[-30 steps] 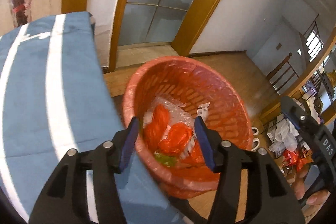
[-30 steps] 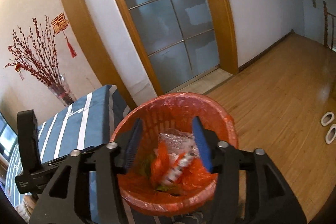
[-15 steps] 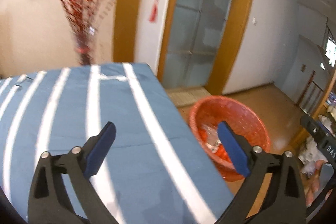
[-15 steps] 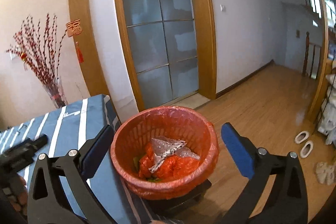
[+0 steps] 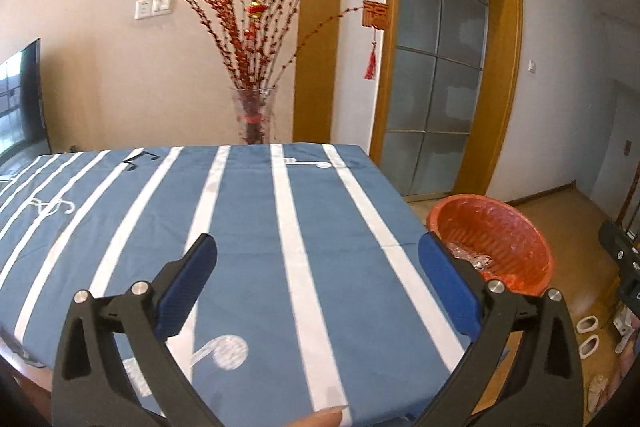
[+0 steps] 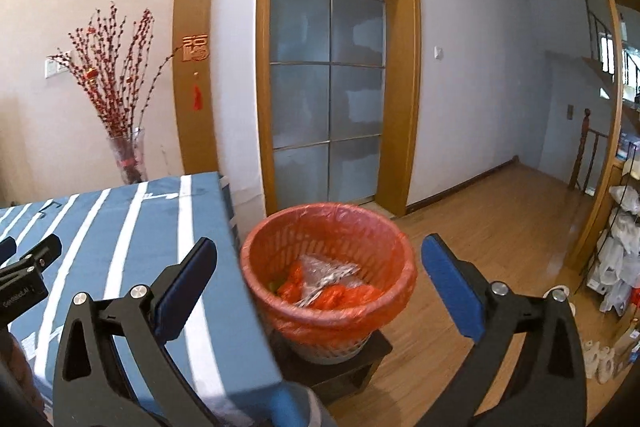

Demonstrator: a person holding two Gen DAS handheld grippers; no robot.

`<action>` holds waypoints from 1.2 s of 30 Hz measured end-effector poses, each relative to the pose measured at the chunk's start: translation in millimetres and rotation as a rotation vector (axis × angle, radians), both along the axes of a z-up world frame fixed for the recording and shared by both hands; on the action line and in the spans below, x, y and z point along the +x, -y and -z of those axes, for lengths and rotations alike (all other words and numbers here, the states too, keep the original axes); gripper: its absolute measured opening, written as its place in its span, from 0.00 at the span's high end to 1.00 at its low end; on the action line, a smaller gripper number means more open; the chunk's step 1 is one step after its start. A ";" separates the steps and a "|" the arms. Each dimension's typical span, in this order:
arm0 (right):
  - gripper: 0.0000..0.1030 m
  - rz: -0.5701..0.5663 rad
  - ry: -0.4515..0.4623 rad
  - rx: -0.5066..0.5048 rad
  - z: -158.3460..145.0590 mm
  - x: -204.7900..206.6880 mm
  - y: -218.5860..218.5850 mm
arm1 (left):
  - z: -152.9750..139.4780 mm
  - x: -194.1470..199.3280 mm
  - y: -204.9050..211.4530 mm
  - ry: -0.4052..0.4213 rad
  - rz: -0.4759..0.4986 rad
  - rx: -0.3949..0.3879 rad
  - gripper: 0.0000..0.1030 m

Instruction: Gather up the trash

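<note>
Clearance exists over the striped tablecloth (image 5: 248, 227), whose right edge borders the wastebasket (image 6: 328, 259) at 12 o'clock between the wide, empty right gripper (image 6: 318, 263); left gripper (image 5: 318, 263) likewise wide, basket at 2 o'clock.

tablecloth (image 5: 248, 227): blue, white stripes, white and black music notes
wastebasket (image 6: 328, 267): orange-red liner over a pale slatted basket
trash in it (image 6: 320, 287): orange plastic, clear silvery wrap, a bit of green
gripper pads (image 5: 188, 291): dark blue on black arms
vase branches (image 5: 248, 27): red blossoms
door frame (image 6: 400, 67): honey-yellow wood, grey frosted panes
</note>
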State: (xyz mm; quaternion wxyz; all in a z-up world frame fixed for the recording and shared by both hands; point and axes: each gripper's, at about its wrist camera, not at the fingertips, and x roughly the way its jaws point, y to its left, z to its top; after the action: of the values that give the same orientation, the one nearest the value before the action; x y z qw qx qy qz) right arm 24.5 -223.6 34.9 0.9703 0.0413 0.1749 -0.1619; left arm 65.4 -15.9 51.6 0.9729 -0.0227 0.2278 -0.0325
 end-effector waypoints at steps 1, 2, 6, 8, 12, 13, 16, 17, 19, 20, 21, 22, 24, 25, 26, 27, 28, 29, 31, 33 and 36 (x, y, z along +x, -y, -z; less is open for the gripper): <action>0.02 -0.003 -0.002 0.003 1.0 -1.6 -0.7 | 0.8 -3.6 -2.1 0.005 -0.005 -0.001 0.04; 0.02 -0.007 -0.005 0.006 2.7 -3.9 -2.9 | 1.7 -8.0 -3.8 0.008 -0.011 -0.003 0.04; 0.02 -0.028 -0.030 0.043 10.7 -13.9 -4.3 | 8.1 -23.3 -6.0 0.009 -0.022 0.001 0.04; 0.02 -0.024 -0.035 0.038 13.2 -19.3 -6.7 | 10.0 -29.2 -5.3 0.009 -0.027 0.017 0.04; 0.02 -0.024 -0.049 0.022 17.5 -28.8 -12.3 | 14.4 -42.2 -4.9 0.011 -0.033 0.035 0.04; 0.02 -0.024 -0.049 0.019 17.9 -31.0 -13.6 | 15.6 -45.2 -4.9 0.011 -0.033 0.037 0.04; 0.02 -0.027 -0.052 0.015 19.2 -36.5 -17.4 | 18.5 -52.0 -5.7 0.011 -0.039 0.041 0.04; 0.02 -0.028 -0.053 0.016 19.6 -37.4 -18.1 | 19.5 -53.8 -6.3 0.010 -0.039 0.041 0.04; 0.02 -0.030 -0.056 0.023 21.7 -40.7 -19.1 | 21.9 -58.2 -6.9 0.006 -0.040 0.044 0.04; 0.02 -0.031 -0.057 0.026 22.2 -42.2 -19.1 | 22.4 -59.2 -7.2 0.004 -0.040 0.045 0.04; 0.02 -0.031 -0.058 0.029 23.0 -44.1 -19.5 | 23.2 -61.5 -7.3 0.004 -0.038 0.046 0.04; 0.02 -0.030 -0.059 0.031 23.7 -45.8 -19.7 | 23.6 -63.6 -7.5 0.005 -0.037 0.046 0.04; 0.02 -0.029 -0.063 0.033 25.0 -48.2 -20.6 | 23.8 -67.1 -7.3 0.008 -0.035 0.048 0.04; 0.02 -0.029 -0.066 0.032 25.8 -48.7 -21.4 | 24.2 -68.6 -7.4 0.009 -0.034 0.050 0.04; 0.02 -0.029 -0.068 0.032 26.4 -49.0 -21.5 | 24.2 -69.3 -7.5 0.010 -0.034 0.050 0.04; 0.02 -0.026 -0.071 0.033 27.0 -49.4 -22.1 | 24.6 -70.2 -7.8 0.011 -0.034 0.051 0.04; 0.02 -0.026 -0.073 0.035 27.6 -49.6 -22.3 | 24.9 -70.6 -8.5 0.011 -0.035 0.051 0.04; 0.02 -0.029 -0.074 0.036 28.3 -50.5 -22.5 | 25.5 -71.2 -8.9 0.011 -0.035 0.050 0.04; 0.02 -0.040 -0.084 0.039 30.7 -50.5 -23.4 | 26.6 -71.2 -8.3 0.009 -0.035 0.051 0.04; 0.02 -0.038 -0.091 0.037 33.3 -50.6 -24.2 | 28.8 -70.7 -8.2 0.003 -0.035 0.053 0.04; 0.02 -0.029 -0.095 0.034 35.7 -51.0 -24.9 | 31.4 -68.8 -7.8 -0.008 -0.034 0.054 0.04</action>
State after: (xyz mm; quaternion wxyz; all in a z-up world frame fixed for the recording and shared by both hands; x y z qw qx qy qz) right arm -26.5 -198.7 -0.8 0.9622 0.0477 0.2244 -0.1467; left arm -3.4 -8.1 20.1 0.9727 -0.0002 0.2320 -0.0098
